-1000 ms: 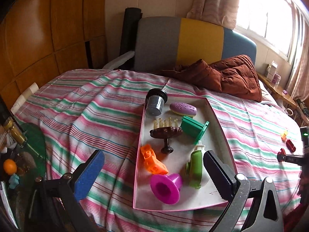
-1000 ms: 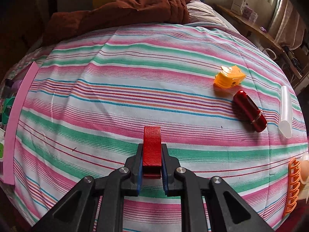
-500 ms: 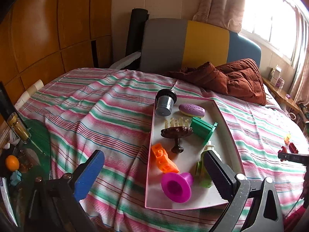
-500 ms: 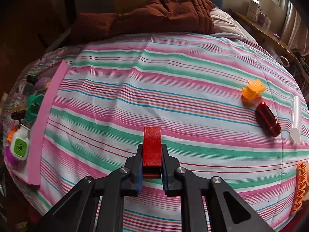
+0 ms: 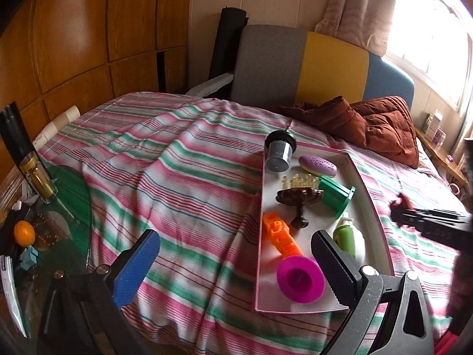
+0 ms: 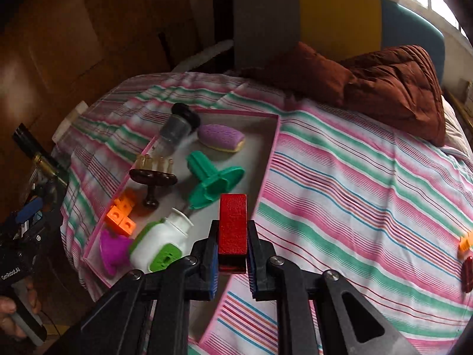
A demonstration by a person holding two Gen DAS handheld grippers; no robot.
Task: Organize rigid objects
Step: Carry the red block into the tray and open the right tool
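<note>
Red block (image 6: 232,230) was clamped upright between the right gripper (image 6: 232,261) pads, its top sticking out past the fingertips. The block sat over the near right edge of the pink-rimmed tray (image 6: 270,159), above the striped bedspread (image 6: 369,183).

Step in hand, as I read it: carrying the block to the tray for drop-off. Not yet released.

Tray was already crowded: white-and-green bottle (image 6: 159,244) just left of the block, green flanged piece (image 6: 211,182) ahead of it, magenta cup (image 6: 113,250) and orange bricks (image 6: 121,216) at the near-left corner, brown pedestal dish (image 6: 153,179), purple oval case (image 6: 221,137) and a dark-capped jar (image 6: 179,125) further back. The bare floor was mostly the strip along the right wall, far half.

Next move probably calls for going forward past the green piece, lowering into that right-hand strip, then opening. Risk: clipping the bottle or the tray rim on the way down.

Left gripper (image 5: 233,261) was wide open and empty, hanging over the bedspread at the tray's near-left side, holding nothing.

Still loose on the bed at far right: an orange piece (image 6: 466,241) and a dark red one (image 6: 467,272), both cut off by the frame edge.
</note>
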